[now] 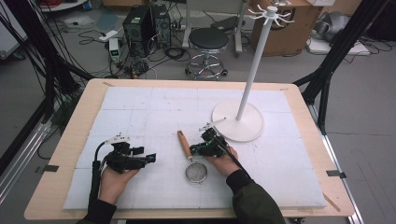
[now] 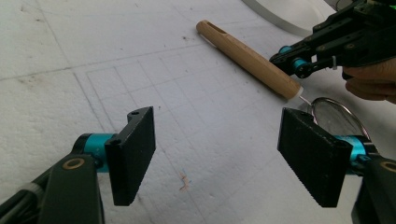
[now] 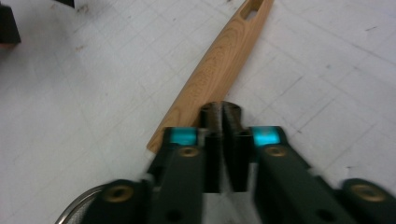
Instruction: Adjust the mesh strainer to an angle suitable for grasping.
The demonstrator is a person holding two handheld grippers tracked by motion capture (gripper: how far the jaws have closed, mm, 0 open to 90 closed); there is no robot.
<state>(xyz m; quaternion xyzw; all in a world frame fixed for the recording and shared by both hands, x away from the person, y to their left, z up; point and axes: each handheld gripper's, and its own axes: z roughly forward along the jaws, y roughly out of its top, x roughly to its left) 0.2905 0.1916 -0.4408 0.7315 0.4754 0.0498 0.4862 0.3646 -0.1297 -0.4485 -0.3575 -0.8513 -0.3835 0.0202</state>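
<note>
Small round wire-mesh strainer w/ light wooden handle (image 1: 189, 156) lies flat on the white foam-board mat (image 1: 140, 112), lower centre of the high view. Mesh bowl sits toward the bottom edge, handle points up-frame; hanging slot at the handle's far end is free.

R gripper (image 1: 205, 145) is just right of the handle, over its lower half. In the R gripper view its jaws are nearly together w/ a thin slit between them and nothing gripped; the handle runs off to upper right just beyond the tips. Can't tell if the tips touch the wood.

L gripper (image 2: 224, 154) is parked lower left in the high view, well apart from the strainer. Jaws wide, empty, aimed at bare mat, prob on standby.

White peg-top hanging stand (image 1: 252, 70) is upper right, its round base close to the R gripper; likely the hang target.

No brand, label or readable text anywhere.
</note>
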